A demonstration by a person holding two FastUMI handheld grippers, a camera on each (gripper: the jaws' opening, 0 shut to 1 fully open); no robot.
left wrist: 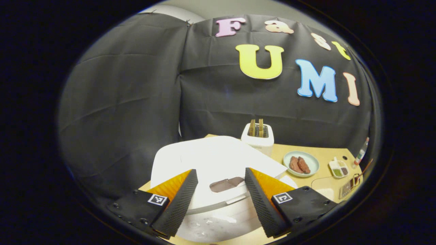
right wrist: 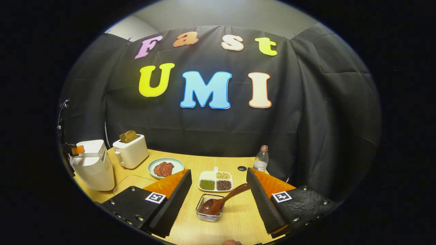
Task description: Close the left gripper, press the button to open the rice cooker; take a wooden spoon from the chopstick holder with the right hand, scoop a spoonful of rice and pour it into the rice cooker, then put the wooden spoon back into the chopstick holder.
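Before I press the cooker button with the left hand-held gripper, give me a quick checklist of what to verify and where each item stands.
1. Left hand-held gripper closed for pressing: not ok, jaws apart.
2. It is lined up over the rice cooker: ok.
3. Cooker lid closed: ok.
4. Button located: cannot tell.
5. Wooden spoon in holder: ok, handle leaning right.
6. Right hand-held gripper open and empty: ok.

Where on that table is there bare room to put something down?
Bare wood lies right of the wire holder with the spoon, and between the sectioned dish and the bottle. The left side is crowded: rice cooker, toaster, plate, and a clear sheet.
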